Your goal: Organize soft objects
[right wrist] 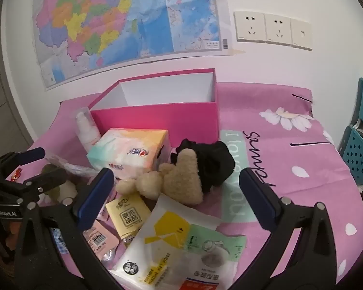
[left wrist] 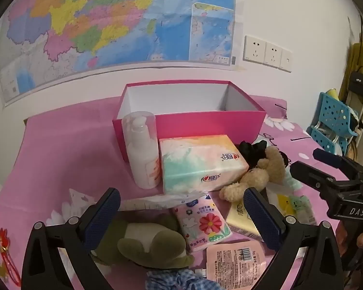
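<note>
Between the spread, empty jaws of the left gripper (left wrist: 181, 213), the left wrist view showed a green-and-cream plush toy (left wrist: 150, 246) slumped near the pink tabletop's (left wrist: 60, 145) front edge, with a fuzzy tan teddy bear (left wrist: 256, 174) lying beyond it beside a pastel tissue pack (left wrist: 200, 162). From the right wrist view, the right gripper (right wrist: 176, 193) likewise hung wide apart and empty over the bear (right wrist: 179, 181), which touched a black scrunchie (right wrist: 210, 164) before the open magenta box (right wrist: 157, 120).

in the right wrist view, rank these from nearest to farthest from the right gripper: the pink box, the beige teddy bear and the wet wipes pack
1. wet wipes pack, low between the right gripper fingers.
2. beige teddy bear, mid-table, just beyond.
3. pink box, at the back by the wall.
</note>
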